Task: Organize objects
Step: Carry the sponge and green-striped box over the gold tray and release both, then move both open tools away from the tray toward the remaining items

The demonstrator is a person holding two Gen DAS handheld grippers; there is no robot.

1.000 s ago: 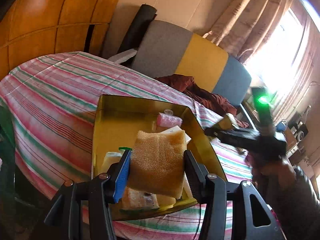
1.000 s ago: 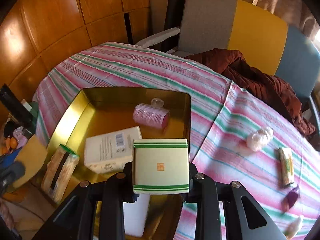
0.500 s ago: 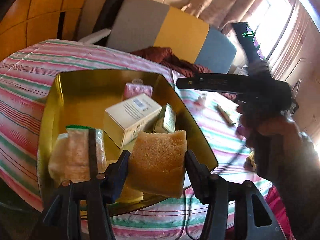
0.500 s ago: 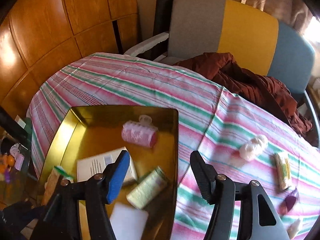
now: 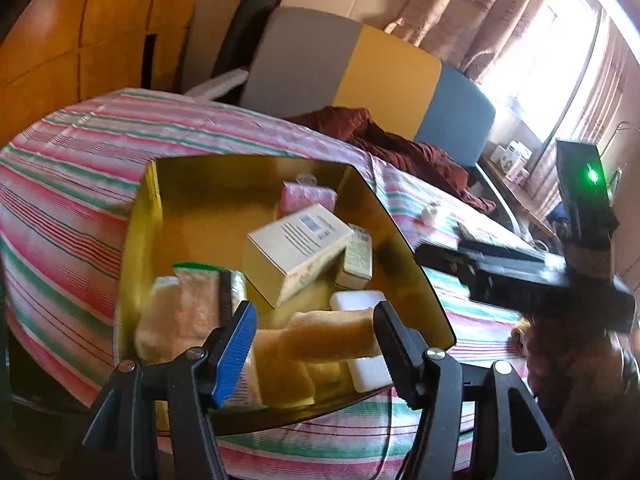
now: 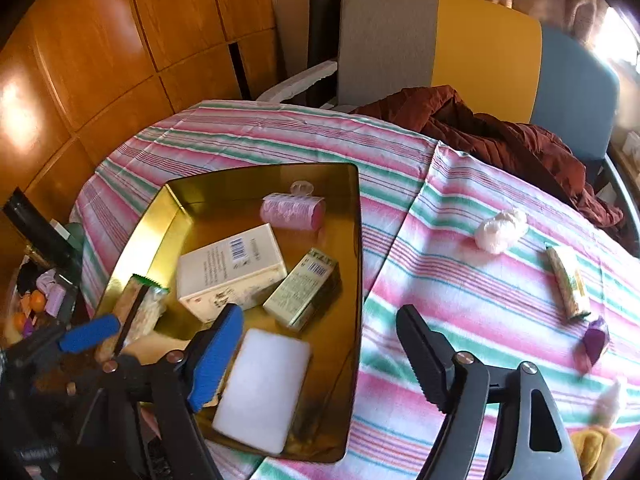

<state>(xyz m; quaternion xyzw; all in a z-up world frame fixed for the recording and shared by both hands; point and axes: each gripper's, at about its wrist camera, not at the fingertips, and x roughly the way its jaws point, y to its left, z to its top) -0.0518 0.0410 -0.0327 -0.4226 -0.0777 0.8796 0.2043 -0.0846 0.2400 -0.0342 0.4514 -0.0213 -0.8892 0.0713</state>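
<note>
A gold tray (image 5: 152, 216) (image 6: 356, 240) on the striped tablecloth holds a pink roller (image 6: 292, 210), a white box (image 6: 228, 268), a green-striped box (image 6: 304, 288), a white block (image 6: 264, 384) and a wrapped sponge pack (image 5: 188, 312). My left gripper (image 5: 314, 328) is open over the tray's near end; a yellow sponge (image 5: 320, 340) lies tilted between its fingers, loose in the tray. My right gripper (image 6: 320, 336) is open and empty above the tray's near right rim.
On the cloth right of the tray lie a white fluffy ball (image 6: 500, 230), a wrapped bar (image 6: 568, 288), a purple piece (image 6: 596, 340) and a yellow item (image 6: 596, 444). A dark red garment (image 6: 480, 124) and a grey, yellow and blue chair (image 6: 440, 48) stand behind.
My right gripper opened and dropped the green-striped box into the tray, then drew back. My left gripper opened and the yellow sponge fell flat between its fingers.
</note>
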